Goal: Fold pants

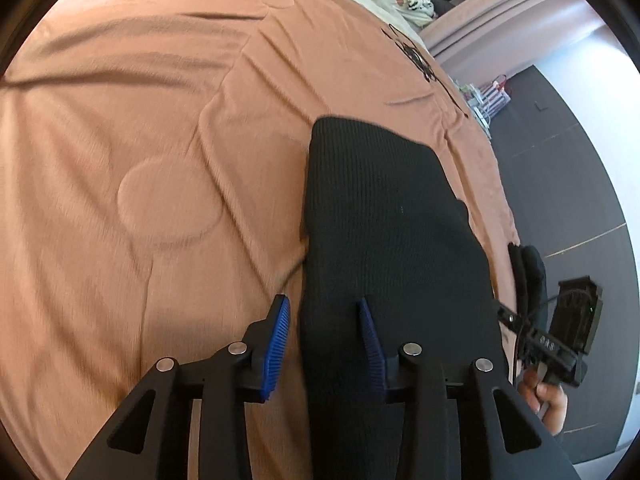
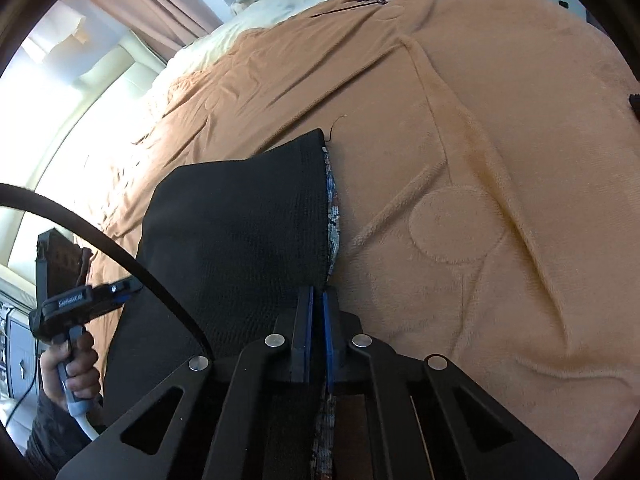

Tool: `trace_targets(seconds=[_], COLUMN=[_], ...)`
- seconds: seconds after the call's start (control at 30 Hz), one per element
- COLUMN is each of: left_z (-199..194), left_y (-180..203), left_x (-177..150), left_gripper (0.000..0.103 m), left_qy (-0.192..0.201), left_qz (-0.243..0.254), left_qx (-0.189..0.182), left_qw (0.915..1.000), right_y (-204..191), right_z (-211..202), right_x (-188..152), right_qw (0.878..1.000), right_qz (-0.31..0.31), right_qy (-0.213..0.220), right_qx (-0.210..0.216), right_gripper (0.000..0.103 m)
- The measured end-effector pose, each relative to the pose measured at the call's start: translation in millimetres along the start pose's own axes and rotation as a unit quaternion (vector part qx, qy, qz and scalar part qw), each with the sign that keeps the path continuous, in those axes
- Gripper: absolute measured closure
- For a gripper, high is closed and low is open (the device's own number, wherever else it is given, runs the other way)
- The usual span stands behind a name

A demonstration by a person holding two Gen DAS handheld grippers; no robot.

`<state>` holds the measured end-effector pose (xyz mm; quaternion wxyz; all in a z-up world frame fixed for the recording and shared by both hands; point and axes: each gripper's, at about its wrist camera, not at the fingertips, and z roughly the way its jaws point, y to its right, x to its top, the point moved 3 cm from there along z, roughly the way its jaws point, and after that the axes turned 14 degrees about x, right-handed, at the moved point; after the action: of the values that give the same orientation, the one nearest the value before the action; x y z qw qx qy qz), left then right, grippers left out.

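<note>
Currently: black pants [image 1: 384,216] on bed blanket [image 1: 160,120]; right tool [image 2: 316,300] clamped on their edge, left tool [image 1: 324,320] part-open, the pants' edge lying between its pads, ungripped. Left grip is best secured before both edges are lifted evenly.

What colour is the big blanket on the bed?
Orange-brown blanket with stitched circles; clearest in the right wrist view.

Right gripper [image 2: 317,296] fingers pinch black pants [image 2: 240,232] edge on blanket [image 2: 480,160].

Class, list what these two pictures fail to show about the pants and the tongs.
- Pants: near end cut off by the bottom edge, left wrist view.
- Left tongs: whether the pads press the cloth; blurred.
- Right tongs: pinched hem hidden between the pads, right wrist view.
- Fold layers: hidden under the top layer.
</note>
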<state>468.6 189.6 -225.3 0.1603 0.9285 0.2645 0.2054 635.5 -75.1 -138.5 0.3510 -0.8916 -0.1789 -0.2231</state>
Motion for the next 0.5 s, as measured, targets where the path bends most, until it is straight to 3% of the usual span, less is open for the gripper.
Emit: trace_targets(seconds=[0.23, 0.3, 0.37, 0.4, 0.43, 0.5], left_z=[-13.5, -15.9, -18.5, -20.0, -21.0, -23.6], left_y=[-6.2, -7.4, -8.2, -8.2, -7.9, -6.0], left_x=[-28.7, -36.8, -43.9, -47.7, -50.7, -58.5], left_gripper=[0.062, 0.062, 0.062, 0.062, 0.062, 0.062], left_qy=[-0.012, -0.014, -0.015, -0.016, -0.016, -0.018], left_qz=[-0.007, -0.006, -0.007, -0.008, -0.009, -0.007], left_qx=[-0.017, -0.019, -0.022, -0.024, -0.025, -0.025], left_qw=[0.9998, 0.9997, 0.9996, 0.9996, 0.9995, 0.9995], right_y=[-0.4, -0.6, 0.6, 0.4, -0.4, -0.8], right_z=[-15.5, -18.2, -23.2, -27.0, -29.6, -31.3], right_x=[-5.9, -10.7, -16.5, -20.7, -23.4, -29.2], right_qw=[1.000, 0.999, 0.999, 0.999, 0.999, 0.999], right_qz=[0.014, 0.015, 0.014, 0.010, 0.006, 0.003], right_qy=[0.008, 0.004, 0.002, 0.005, 0.007, 0.000], right_qx=[0.024, 0.035, 0.042, 0.040, 0.041, 0.051], right_gripper=[0.099, 0.091, 0.056, 0.047, 0.041, 0.041])
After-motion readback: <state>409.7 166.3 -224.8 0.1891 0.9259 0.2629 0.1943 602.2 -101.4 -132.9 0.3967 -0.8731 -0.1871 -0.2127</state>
